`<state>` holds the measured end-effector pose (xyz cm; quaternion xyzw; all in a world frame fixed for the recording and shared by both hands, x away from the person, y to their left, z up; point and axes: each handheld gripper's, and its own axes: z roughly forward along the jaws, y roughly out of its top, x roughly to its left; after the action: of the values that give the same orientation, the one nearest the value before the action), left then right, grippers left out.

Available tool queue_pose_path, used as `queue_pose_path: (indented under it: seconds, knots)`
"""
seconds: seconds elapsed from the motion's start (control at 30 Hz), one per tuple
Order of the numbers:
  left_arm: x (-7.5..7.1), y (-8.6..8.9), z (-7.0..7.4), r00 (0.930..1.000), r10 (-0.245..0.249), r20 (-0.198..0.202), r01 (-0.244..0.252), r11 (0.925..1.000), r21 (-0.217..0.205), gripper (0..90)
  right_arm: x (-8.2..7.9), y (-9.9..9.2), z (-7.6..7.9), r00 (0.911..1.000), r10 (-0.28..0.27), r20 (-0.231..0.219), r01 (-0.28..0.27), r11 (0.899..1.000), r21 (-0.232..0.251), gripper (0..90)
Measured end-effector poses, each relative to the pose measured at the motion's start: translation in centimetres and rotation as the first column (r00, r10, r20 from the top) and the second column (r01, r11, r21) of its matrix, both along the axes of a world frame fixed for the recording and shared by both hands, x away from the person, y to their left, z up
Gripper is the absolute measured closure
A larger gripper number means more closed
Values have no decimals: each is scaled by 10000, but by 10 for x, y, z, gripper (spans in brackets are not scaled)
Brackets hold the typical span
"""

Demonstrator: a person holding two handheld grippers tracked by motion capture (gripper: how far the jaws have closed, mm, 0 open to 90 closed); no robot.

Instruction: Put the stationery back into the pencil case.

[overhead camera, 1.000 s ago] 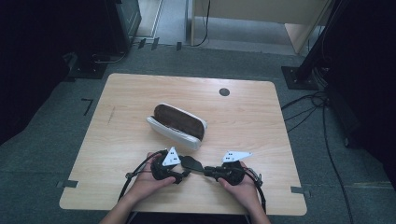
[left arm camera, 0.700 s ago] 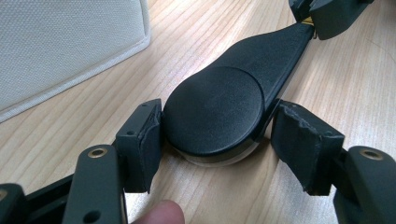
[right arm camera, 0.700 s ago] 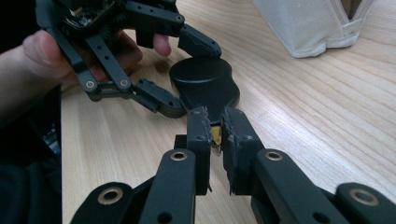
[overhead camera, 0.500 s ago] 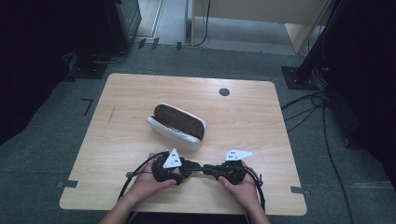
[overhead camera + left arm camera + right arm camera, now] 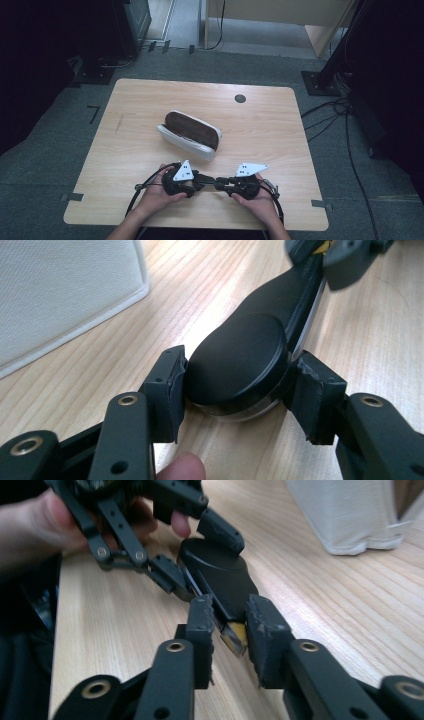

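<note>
A flat black paddle-shaped object with a round end and a yellowish tip is held low over the table's near edge, between both hands. My left gripper has just been closing and its pads press on the round end. My right gripper has just been opening; the narrow tip lies between its pads, which stand slightly off it. An open white case with a brown lining lies at mid-table.
The wooden table has a dark round hole near its far edge. The case's white side is close beside both grippers. Cables trail off the near edge and across the floor at right.
The left jaws have drawn in onto the black object. Both hands stay at the same spot near the table's front edge.
</note>
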<state>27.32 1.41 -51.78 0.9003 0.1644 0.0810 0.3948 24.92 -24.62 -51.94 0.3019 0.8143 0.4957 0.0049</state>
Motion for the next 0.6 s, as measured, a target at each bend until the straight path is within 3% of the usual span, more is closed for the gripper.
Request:
queue_pose_path:
  seconds: [0.13,0.2,0.27,0.33,0.6]
  knots:
    - [2,2,0,9996,-66,-275,62,9999,-156,470,-1,3,-1,9994,173,285,-166,9996,-242,693]
    - [3,3,0,9987,-141,-499,130,9997,-227,570,-1,4,-1,9986,208,484,-191,9992,-354,685]
    - [3,3,0,9982,-228,-553,215,9995,-252,578,-2,7,-1,9979,175,625,-117,9957,-922,693]
    - [3,3,0,9979,-240,-594,224,9994,-274,575,-2,8,-2,9969,245,750,-166,9944,-1046,702]
    - [4,3,0,9972,-447,-607,431,9987,-284,577,-3,11,-1,9944,367,993,-261,9940,-1059,708]
